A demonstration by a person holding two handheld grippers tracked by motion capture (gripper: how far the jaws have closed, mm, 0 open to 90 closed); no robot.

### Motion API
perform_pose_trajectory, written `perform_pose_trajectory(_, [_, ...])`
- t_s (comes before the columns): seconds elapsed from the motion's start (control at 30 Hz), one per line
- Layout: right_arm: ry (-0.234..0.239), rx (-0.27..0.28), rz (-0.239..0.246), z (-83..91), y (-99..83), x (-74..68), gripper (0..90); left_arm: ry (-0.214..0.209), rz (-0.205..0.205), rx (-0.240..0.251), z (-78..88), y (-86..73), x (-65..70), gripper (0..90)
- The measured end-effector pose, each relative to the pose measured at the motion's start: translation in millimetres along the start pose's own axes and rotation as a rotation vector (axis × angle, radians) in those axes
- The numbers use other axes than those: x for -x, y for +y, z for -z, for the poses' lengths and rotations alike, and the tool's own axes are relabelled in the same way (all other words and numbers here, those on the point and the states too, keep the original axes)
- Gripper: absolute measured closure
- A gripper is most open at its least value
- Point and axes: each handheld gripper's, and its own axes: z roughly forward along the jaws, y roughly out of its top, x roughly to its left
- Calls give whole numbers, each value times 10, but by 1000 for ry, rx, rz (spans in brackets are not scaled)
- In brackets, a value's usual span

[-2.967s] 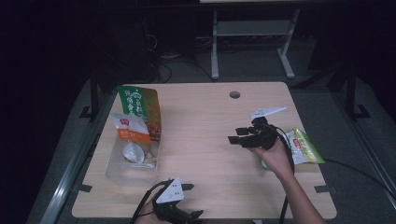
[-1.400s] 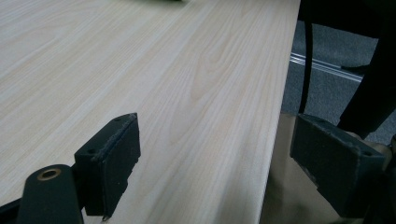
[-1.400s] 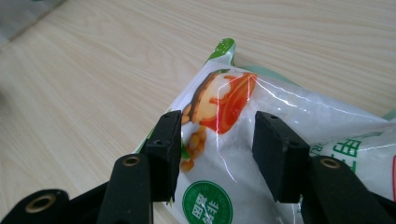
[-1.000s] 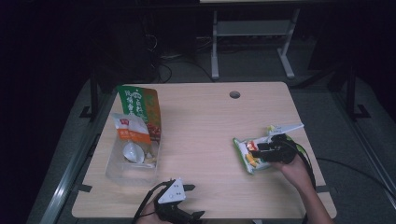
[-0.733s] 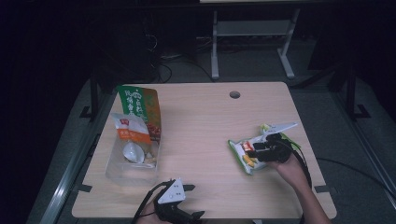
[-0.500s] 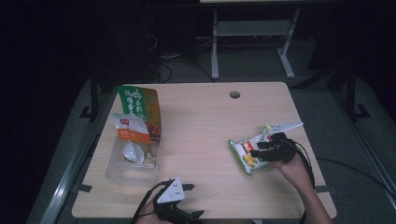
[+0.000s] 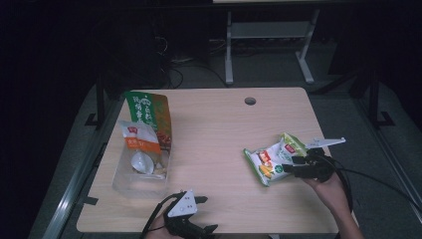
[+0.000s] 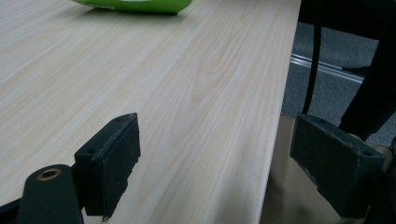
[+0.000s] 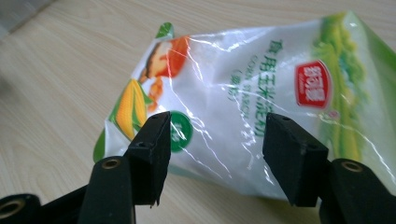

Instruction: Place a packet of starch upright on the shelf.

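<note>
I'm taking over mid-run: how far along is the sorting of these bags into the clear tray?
Done: two bags rest in or against the clear tray. In hand: the corn starch bag lies mid-table; the right gripper has just been opening, its jaws apart around the bag's edge without pressing it. Left: probably moving that bag to the tray. The left gripper waits open at the near edge.

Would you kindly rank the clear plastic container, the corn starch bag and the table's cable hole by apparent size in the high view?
1. Clear plastic container, largest, though bags partly cover it.
2. Corn starch bag, somewhat smaller.
3. Cable hole, by far the smallest.
</note>
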Motion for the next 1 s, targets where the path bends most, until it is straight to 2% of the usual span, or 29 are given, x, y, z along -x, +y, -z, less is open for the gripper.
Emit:
perform_pose_trajectory(0.13, [-25,3,-18,63,-96,47,407,1,3,3,5,1,1,158])
perform_pose_trajectory(0.27, [-26,28,-44,125,-186,91,404,2,-1,1,0,1,3,158])
perform_pose_trajectory(0.43, [-46,21,-67,185,-283,132,389,1,-2,-2,-5,0,15,158])
perform_pose_trajectory(0.6, [-34,32,-137,174,-381,213,377,1,-4,-3,-10,-2,19,158])
perform_pose_trajectory(0.73, [-30,44,-157,150,-383,257,375,2,-2,-4,-13,-4,20,158])
perform_pose_trajectory(0.77, [-25,41,-174,149,-381,264,377,1,-2,-3,-13,-4,20,158])
perform_pose_trajectory(0.83, [-20,54,-180,158,-398,268,377,1,-7,0,-4,-3,20,158])
perform_pose_trajectory(1.0, [-22,38,-184,170,-492,253,377,1,-10,-2,-10,-2,14,158])
